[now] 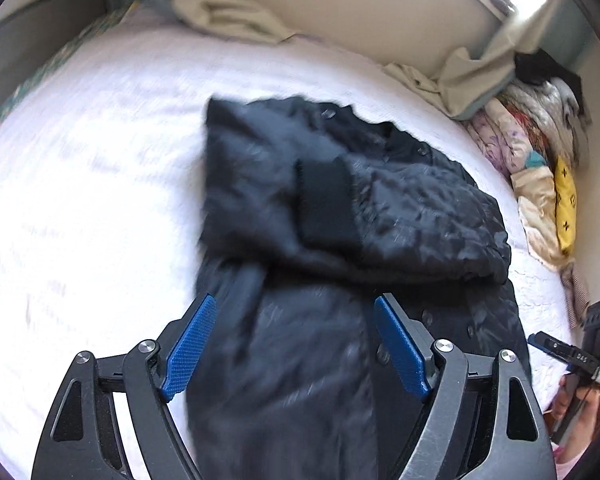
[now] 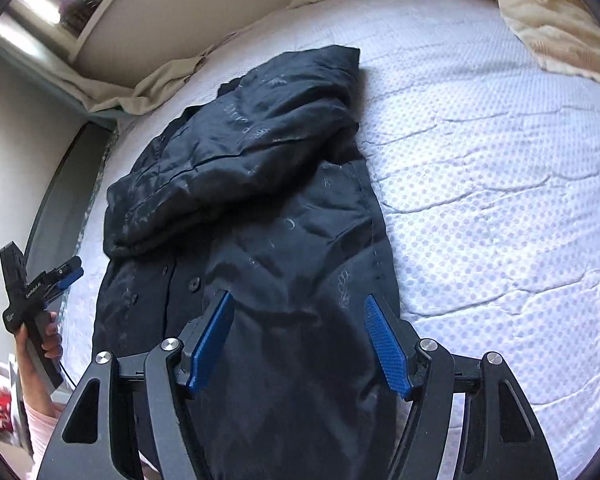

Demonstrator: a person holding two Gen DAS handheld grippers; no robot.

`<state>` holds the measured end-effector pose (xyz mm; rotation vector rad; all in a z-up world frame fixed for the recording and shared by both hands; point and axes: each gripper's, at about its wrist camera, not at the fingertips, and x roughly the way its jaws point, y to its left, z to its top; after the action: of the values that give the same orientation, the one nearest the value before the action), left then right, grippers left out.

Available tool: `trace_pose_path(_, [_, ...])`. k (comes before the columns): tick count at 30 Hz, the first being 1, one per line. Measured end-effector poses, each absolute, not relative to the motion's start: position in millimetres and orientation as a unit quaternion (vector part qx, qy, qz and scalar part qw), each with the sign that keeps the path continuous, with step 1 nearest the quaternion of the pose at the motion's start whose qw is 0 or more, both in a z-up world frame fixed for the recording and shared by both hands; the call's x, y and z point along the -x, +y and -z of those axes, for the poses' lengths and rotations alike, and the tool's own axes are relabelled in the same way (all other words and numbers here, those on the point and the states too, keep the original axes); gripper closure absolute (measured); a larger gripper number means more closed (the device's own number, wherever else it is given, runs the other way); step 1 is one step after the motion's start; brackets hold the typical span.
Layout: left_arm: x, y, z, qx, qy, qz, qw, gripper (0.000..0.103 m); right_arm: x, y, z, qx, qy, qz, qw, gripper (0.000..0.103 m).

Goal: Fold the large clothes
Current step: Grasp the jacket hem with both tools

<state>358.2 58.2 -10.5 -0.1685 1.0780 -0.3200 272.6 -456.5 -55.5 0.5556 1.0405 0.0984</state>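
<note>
The dark jacket [image 1: 340, 216] lies on the white mattress [image 1: 80, 200] of a bed, its length running away from the person, and both sleeves are laid across the chest: one sleeve with a ribbed black cuff [image 1: 324, 204] crosses over the front, which narrows the garment into a long strip ready for a fold from the hem upward. The left tool [image 1: 296, 344] hangs over the near end of the jacket with its blue pads spread wide and nothing pinched between them; the cloth only shows through the gap. The right tool [image 2: 300, 340] is likewise open above the near part of the jacket, its pads clear of the fabric. Judging from this, the sleeve folds look done and both tools are free, probably so they can take hold of the hem or lower edge next. In the right wrist view the person's hand [image 2: 48, 340] is seen gripping the left tool's handle beside the bed. The mattress cover is quilted with a dotted pattern and lightly wrinkled. A beige sheet [image 1: 228, 8] is bunched along the cream wall, and a heap of mixed clothes [image 1: 532, 148] with a yellow patterned item sits at the bed's far right edge near a bright window.
</note>
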Motion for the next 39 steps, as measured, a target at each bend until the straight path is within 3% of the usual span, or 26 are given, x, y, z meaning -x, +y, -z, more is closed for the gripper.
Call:
trace_pose_path(6, [-314,95,33,0.080,0.565,0.137,0.810,0.018,-264,-456,58,-0.258,0.501,-0.065,0.824,0.037])
trace_pose_path(14, [-260,125,79,0.171,0.620,0.153,0.750,0.023,-243,-473,72,-0.305,0.514,-0.064,0.799,0.037])
trace_pose_path(21, [-248,119,88,0.198,0.631,0.202,0.722,0.033,-219,-478,96,-0.332,0.548,-0.058,0.765,0.037])
trace_pose_path(35, [-224,117,99,0.230,0.640,0.236,0.694,0.034,-165,-450,119,-0.383,0.563,-0.147,0.718,0.042])
trace_pose_path(37, [-223,118,100,0.231,0.639,0.233,0.696,0.038,-164,-444,124,-0.396,0.569,-0.163,0.702,0.049])
trace_pose_path(39, [-224,118,101,0.228,0.641,0.225,0.698,0.055,-163,-438,125,-0.385,0.573,-0.161,0.706,0.060])
